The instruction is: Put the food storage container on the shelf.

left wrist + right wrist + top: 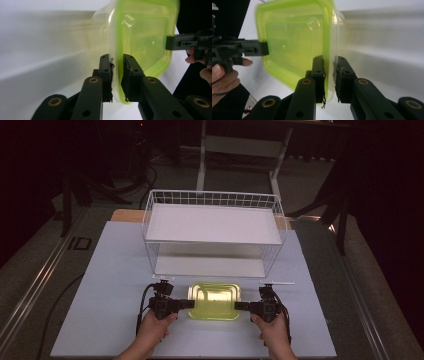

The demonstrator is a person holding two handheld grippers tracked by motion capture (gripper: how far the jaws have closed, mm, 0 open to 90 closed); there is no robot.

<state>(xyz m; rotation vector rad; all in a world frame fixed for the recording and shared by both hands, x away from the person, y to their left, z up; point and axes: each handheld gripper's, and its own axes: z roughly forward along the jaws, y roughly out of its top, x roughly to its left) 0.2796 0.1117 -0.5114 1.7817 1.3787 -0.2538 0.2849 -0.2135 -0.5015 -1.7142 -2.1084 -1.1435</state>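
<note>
Currently — status by item:
Left gripper [189, 304]: clenched on lidded green container [215, 300], left rim.
Right gripper [239, 306]: clenched on opposite rim.
Container position: table [100, 320], just before wire shelf rack [212, 232].
Risk: uneven lift — rim slips, lid pops.
Unclear: contents; whether resting or raised.

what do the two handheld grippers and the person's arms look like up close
Both the left gripper and the right gripper are black, with flat linkage arms joined by brass-ringed pivots and rough dark pads on the jaws. A black cable trails from each. The forearms are bare: no sleeves or gloves visible.
</note>
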